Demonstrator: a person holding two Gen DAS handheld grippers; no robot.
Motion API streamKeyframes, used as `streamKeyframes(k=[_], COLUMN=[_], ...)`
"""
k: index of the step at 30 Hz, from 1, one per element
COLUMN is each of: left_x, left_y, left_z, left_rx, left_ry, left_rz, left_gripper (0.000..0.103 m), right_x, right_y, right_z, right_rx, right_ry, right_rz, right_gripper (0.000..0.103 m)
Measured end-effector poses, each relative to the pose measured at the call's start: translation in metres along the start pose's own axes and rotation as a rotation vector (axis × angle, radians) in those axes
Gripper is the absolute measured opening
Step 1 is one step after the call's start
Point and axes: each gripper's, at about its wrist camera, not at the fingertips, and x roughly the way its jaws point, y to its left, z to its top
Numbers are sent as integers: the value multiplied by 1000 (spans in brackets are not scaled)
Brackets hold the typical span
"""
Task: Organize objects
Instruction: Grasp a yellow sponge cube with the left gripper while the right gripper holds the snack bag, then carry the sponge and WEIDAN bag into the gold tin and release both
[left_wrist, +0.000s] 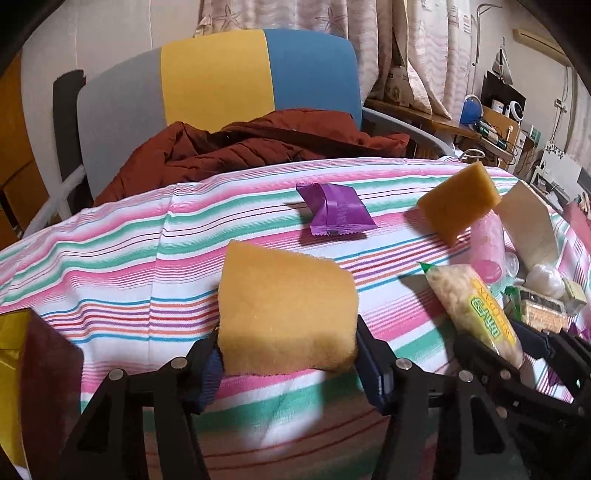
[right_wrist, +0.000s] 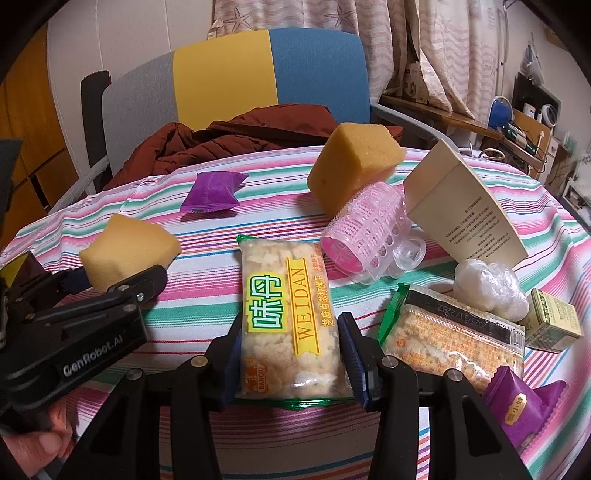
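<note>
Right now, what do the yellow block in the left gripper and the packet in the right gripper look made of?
Yellow block: probably sponge foam, with a matte, porous surface and rough edges. Packet: clear glossy plastic film, since the biscuit pieces show through.

- Tablecloth (right_wrist: 207, 243): pink, white, teal and purple stripes.
- 2 sponges (right_wrist: 129, 249) (right_wrist: 352, 162) on the tablecloth: yellow-orange.
- Wrapper (right_wrist: 212, 192) on the tablecloth: purple.
- Hair roller (right_wrist: 364, 225): pink.
- Chair back (right_wrist: 236, 77) behind the tablecloth: grey, yellow, blue panels.

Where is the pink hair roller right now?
In the right wrist view the pink hair roller lies on the striped cloth, right of centre, in front of the far yellow sponge and left of the beige box.
</note>
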Motion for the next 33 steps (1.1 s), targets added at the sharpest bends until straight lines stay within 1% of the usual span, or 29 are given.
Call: streamKeyframes(k=[3, 8, 11, 14, 16, 20, 24, 29, 33], left_x=[-9, -34, -49, -61, -66, -77, -85, -96, -105], left_y=[-3, -6, -12, -13, -9, 2, 8, 8, 9], left_z=[-6, -16, -24, -31, -35, -46, -55, -67, -75], left_rx=[13, 20, 45, 50, 24, -36, -72, -75, -76], left_ry=[-31, -112, -159, -186, -189, -196, -196, -208, -222], left_rz=[14, 45, 45, 38, 14, -8, -28, -44, -53], left_gripper=[62, 62, 62, 62, 62, 62, 62, 62, 62], right_x=[-1, -3, -4, -8, -12, -21, -27, -37, -47], right_y=[0, 2, 3, 5, 8, 11, 9, 2, 3], right_z=[0, -1, -1, -1, -1, -4, -7, -14, -22], right_rx=[-6, -14, -19, -34, -48, -56, -31, 26, 41], right_ry=[-4, -12, -19, -33, -53, -81, -92, -106, -119], right_rz=[-11, -39, -56, -64, -70, -63, -60, -58, -59], right_gripper=[48, 47, 47, 47, 47, 47, 47, 47, 47])
